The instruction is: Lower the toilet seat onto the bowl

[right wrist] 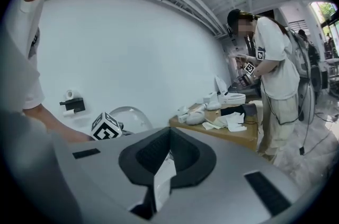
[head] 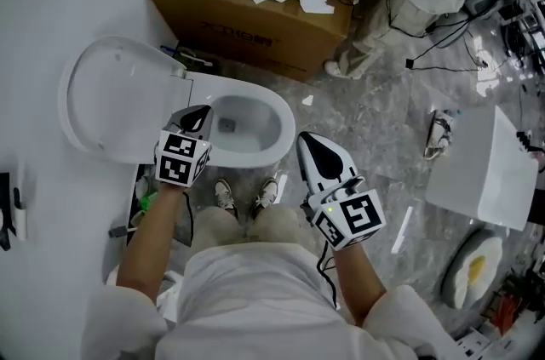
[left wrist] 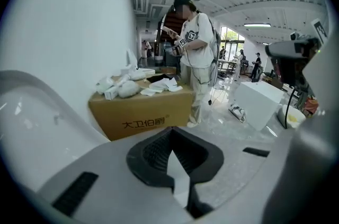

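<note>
Underfoot, marble floor [head: 375, 116] meets white wall [head: 43, 1] beside toilet [head: 286, 131].

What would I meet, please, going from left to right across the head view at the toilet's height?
raised toilet lid → left gripper → toilet bowl → right gripper → shoe → white box
</note>
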Action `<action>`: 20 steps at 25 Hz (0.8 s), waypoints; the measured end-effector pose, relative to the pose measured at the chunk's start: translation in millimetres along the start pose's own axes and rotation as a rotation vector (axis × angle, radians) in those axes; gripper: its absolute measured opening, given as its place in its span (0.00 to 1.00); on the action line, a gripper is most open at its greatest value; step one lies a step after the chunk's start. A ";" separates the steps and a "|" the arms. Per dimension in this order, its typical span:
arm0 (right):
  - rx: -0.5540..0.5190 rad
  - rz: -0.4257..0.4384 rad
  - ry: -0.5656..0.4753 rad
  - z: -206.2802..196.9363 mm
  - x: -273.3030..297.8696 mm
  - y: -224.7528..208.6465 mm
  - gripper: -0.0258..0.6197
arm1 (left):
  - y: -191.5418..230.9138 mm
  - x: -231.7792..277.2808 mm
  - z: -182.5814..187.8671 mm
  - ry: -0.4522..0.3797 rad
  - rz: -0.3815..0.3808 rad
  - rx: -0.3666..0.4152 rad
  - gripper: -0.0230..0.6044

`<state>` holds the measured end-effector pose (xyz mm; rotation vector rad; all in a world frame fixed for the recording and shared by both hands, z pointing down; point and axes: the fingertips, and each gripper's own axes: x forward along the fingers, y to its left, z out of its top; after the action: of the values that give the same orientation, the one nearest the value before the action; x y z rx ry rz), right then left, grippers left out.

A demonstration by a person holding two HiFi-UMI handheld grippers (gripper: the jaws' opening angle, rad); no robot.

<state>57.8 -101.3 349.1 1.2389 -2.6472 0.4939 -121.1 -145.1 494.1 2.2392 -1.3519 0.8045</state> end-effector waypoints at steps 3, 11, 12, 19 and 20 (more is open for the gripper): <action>-0.032 0.016 -0.022 21.2 10.5 8.3 0.04 | 19.8 -42.4 32.3 -0.092 0.035 -0.029 0.05; -0.089 0.051 -0.046 67.0 23.1 38.4 0.04 | 55.2 -175.2 101.1 -0.372 0.169 -0.023 0.05; -0.095 0.053 -0.050 72.3 23.6 41.4 0.04 | 60.4 -191.3 107.0 -0.405 0.190 -0.033 0.05; -0.125 0.051 -0.055 100.1 18.4 52.1 0.04 | 85.0 -290.7 138.0 -0.598 0.301 -0.081 0.05; -0.130 0.054 -0.057 103.4 18.5 54.1 0.04 | 86.5 -303.6 142.2 -0.619 0.312 -0.074 0.05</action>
<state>2.3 -120.2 246.5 1.1629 -2.7171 0.2934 -271.4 -69.2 191.5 2.3445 -2.0039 0.1258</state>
